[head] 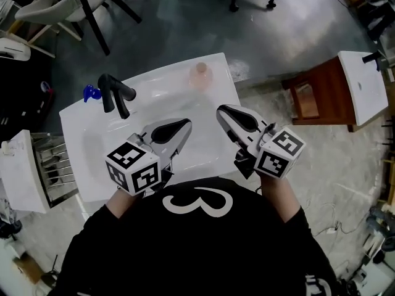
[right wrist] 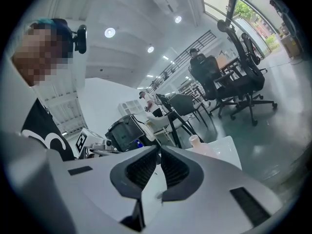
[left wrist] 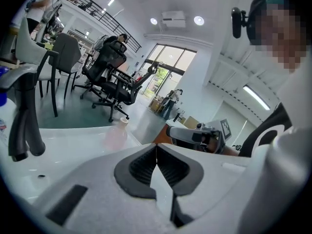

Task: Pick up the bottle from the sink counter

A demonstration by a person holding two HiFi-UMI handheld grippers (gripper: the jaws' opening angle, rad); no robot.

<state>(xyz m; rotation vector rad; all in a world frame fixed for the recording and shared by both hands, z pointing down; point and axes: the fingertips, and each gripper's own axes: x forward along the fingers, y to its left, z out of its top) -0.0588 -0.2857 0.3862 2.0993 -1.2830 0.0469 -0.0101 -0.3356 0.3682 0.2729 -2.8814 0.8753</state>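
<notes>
A pale pink translucent bottle [head: 201,76] stands upright at the far right corner of the white sink counter [head: 83,125]. It shows faintly in the left gripper view as the bottle [left wrist: 116,134] and in the right gripper view as the bottle [right wrist: 201,146]. My left gripper [head: 184,126] hovers over the basin, shut and empty. My right gripper [head: 222,111] hovers beside it, also shut with nothing held. Both are well short of the bottle. In their own views the left gripper [left wrist: 156,148] and the right gripper [right wrist: 159,152] have jaw tips touching.
A black faucet [head: 115,93] rises at the counter's left, with a blue object [head: 91,93] behind it. A wooden stand [head: 321,91] with a white top sits to the right. Chairs [head: 86,5] stand on the floor beyond. A white rack [head: 24,171] is at the left.
</notes>
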